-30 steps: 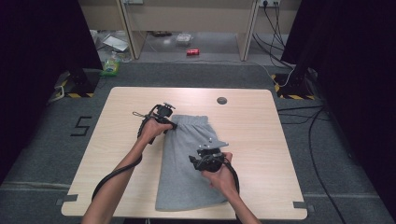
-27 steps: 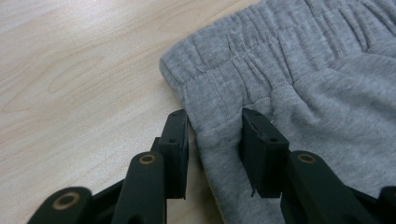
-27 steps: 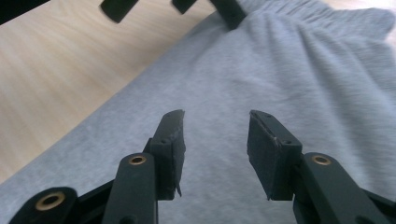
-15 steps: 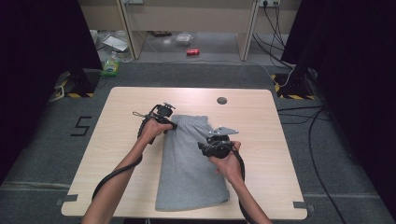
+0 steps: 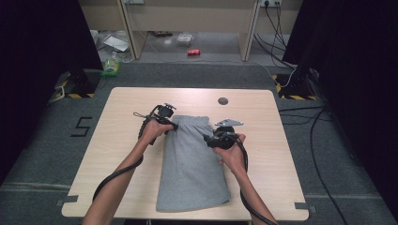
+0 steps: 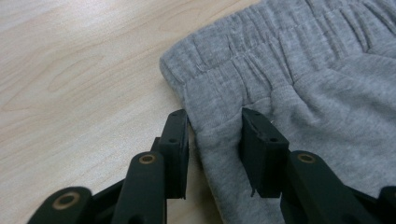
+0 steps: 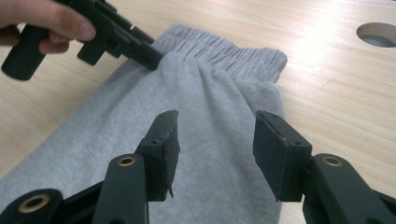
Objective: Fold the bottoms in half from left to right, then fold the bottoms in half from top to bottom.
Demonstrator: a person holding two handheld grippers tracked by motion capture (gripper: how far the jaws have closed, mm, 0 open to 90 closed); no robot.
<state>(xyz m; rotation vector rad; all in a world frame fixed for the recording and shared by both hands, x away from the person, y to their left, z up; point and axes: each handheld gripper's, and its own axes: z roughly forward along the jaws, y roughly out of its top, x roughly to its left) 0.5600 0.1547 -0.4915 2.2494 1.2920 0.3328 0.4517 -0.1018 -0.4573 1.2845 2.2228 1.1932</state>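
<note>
A pair of grey sweatpants (image 5: 192, 164) lies folded lengthwise on the wooden table (image 5: 117, 140), with the elastic waistband (image 6: 261, 42) at the far end. My left gripper (image 5: 172, 125) sits at the waistband's left corner. Its jaws pinch the cloth edge just below the band (image 6: 215, 140), and it looks shut on the fabric. The right gripper view also takes in the left gripper (image 7: 152, 58), held by a hand. My right gripper (image 5: 210, 139) hovers over the garment's right side near the waistband. Its jaws stand open above the cloth (image 7: 215, 140) with nothing between them.
A round cable hole (image 5: 223, 101) is cut into the table beyond the waistband, seen also as the hole (image 7: 378, 35) at the upper right. Black cables trail from both grippers toward the person. Bare tabletop lies to either side of the garment.
My right gripper has moved away from the person, up along the garment's right side toward the waistband. The left gripper has stayed at the waistband's left corner.
</note>
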